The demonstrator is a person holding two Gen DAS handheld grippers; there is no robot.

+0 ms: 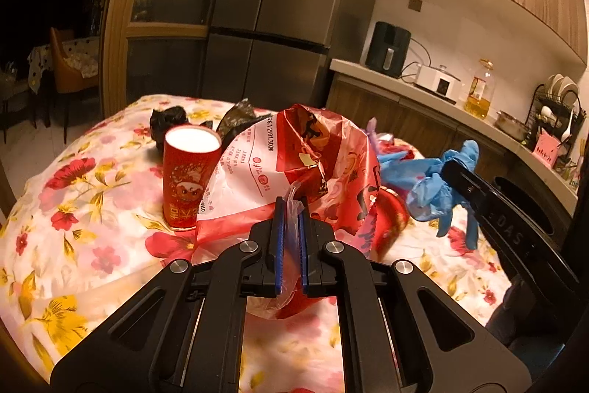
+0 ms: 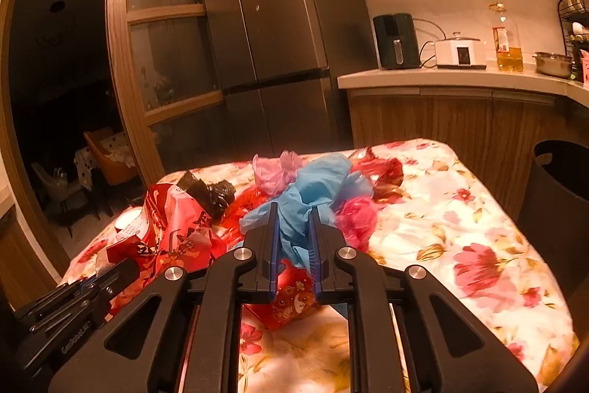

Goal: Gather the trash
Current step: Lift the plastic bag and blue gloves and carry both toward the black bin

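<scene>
Over the flower-print worktop (image 2: 460, 209), the right hand-held gripper (image 2: 293, 231) is clamped on a crumpled blue disposable glove (image 2: 313, 186), lifted above the litter. The tall black bin (image 2: 559, 209) stands off the worktop's right edge, nearer this arm; its contents are hidden. The left hand-held gripper (image 1: 291, 227) pinches the edge of a red-and-white printed plastic bag (image 1: 294, 164), whose mouth I cannot see, beside an upright red paper cup (image 1: 187, 172).

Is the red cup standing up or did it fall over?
Standing up. The red cup sits upright on the flowery tablecloth, its round white top facing up, beside the red plastic bag.
</scene>
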